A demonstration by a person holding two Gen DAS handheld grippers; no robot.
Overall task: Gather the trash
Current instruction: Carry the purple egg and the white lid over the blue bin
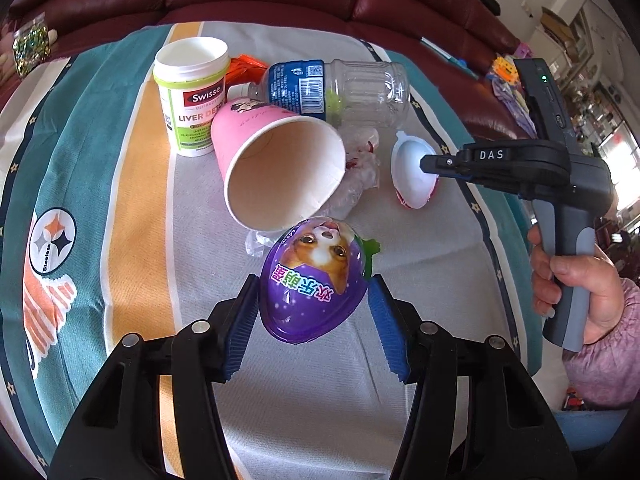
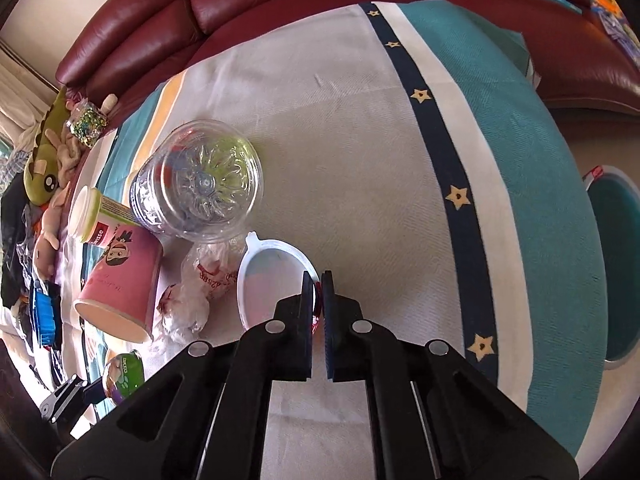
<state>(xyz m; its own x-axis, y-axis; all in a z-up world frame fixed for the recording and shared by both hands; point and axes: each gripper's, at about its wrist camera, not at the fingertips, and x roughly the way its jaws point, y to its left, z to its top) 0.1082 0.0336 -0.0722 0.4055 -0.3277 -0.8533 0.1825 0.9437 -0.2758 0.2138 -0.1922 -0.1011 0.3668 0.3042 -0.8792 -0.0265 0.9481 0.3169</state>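
Left wrist view: the left gripper rises from the bottom edge, its blue-padded jaws clamped on either side of a purple egg-shaped capsule printed with a puppy, at lower centre. Above it a pink paper cup lies on its side, mouth toward the camera, on the striped cloth covering the desk. Behind the cup lie a clear plastic bottle and, upper left, an upright white Swisse jar. Crumpled clear wrapping sits just right of the cup. At right, a hand holds the right gripper, whose tip meets a white shell half.

Right wrist view: the right gripper has its jaws clenched on the rim of the white shell half, at lower centre. The bottle, jar, cup and wrapping lie to the left; the purple capsule shows at lower left.
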